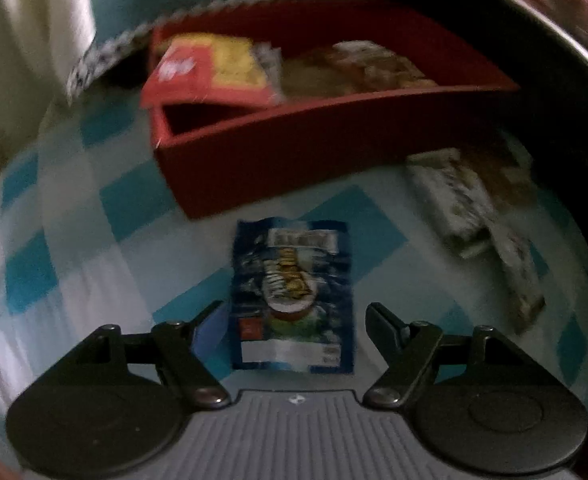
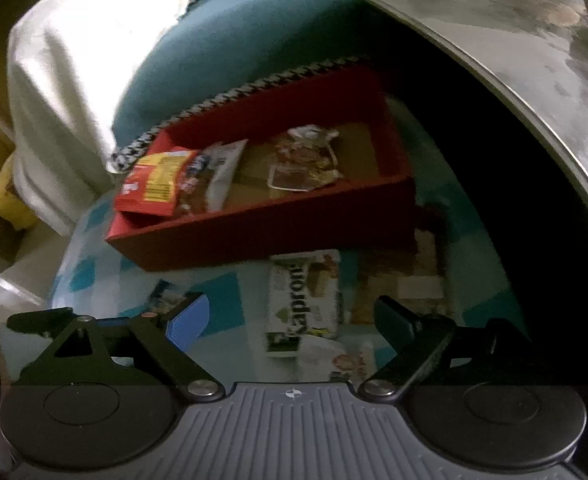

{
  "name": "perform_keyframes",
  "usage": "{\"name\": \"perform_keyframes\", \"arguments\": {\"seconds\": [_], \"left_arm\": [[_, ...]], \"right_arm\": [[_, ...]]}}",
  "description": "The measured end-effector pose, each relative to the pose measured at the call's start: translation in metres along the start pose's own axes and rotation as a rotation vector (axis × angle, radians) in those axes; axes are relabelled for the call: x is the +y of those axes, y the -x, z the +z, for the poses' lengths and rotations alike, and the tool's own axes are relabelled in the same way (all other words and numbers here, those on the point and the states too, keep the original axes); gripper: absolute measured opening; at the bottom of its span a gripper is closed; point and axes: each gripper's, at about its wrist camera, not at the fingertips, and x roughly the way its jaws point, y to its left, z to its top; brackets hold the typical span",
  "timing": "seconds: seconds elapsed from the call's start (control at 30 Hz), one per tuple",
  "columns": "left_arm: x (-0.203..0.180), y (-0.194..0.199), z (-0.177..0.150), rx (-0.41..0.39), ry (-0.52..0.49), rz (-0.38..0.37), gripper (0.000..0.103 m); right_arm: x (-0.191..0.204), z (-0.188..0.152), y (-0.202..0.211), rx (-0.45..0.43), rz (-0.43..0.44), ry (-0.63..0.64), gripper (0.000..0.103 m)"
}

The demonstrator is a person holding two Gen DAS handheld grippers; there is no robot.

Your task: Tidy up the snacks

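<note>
A red box [image 1: 302,160] [image 2: 277,232] lies on a blue-and-white checked cloth [image 1: 73,240]. It holds a red and yellow snack pack [image 1: 209,68] [image 2: 153,184] and other wrapped snacks [image 2: 306,160]. A dark blue snack packet [image 1: 294,296] lies flat on the cloth in front of the box, right between the fingers of my open left gripper [image 1: 294,312], which hangs over it. A white and green "Kaprom" pack [image 2: 306,300] lies between the fingers of my open right gripper [image 2: 289,312]. A pale brown pack [image 2: 406,280] lies to its right.
Pale snack packs [image 1: 466,204] lie right of the blue packet. A teal cushion [image 2: 233,40] and a white cloth [image 2: 73,72] sit behind the box. A shiny grey tabletop edge [image 2: 514,60] overhangs at the right.
</note>
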Motion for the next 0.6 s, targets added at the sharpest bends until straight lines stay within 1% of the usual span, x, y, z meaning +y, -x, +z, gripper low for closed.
{"name": "perform_keyframes", "arguments": {"seconds": [0.03,0.1,0.17,0.2,0.23,0.27,0.4,0.6], "left_arm": [[0.000,-0.002,0.002,-0.002,0.017,0.005,0.071],[-0.008,-0.003,0.006,-0.024,-0.006,0.040,0.071],[-0.016,-0.008,0.006,-0.034,-0.034,0.110,0.072],[-0.014,-0.006,0.005,-0.046,-0.034,0.105,0.068],[-0.014,-0.004,0.005,-0.048,-0.028,0.095,0.063],[-0.013,-0.002,0.006,-0.041,-0.025,0.099,0.063],[-0.007,0.001,0.003,-0.029,0.000,0.106,0.062],[-0.005,0.001,0.000,-0.013,0.015,0.093,0.062]], "right_arm": [[-0.002,0.000,-0.001,0.003,-0.007,-0.002,0.093],[-0.006,0.000,-0.004,0.011,-0.013,-0.009,0.093],[-0.011,0.001,-0.004,0.014,-0.025,-0.017,0.093],[-0.014,0.002,-0.005,0.014,-0.032,-0.024,0.093],[-0.017,0.003,-0.005,0.021,-0.035,-0.032,0.095],[-0.021,0.003,-0.006,0.032,-0.037,-0.040,0.097],[-0.028,-0.006,-0.015,0.071,-0.054,-0.054,0.097],[-0.015,-0.030,-0.035,0.130,-0.078,-0.023,0.097]]}}
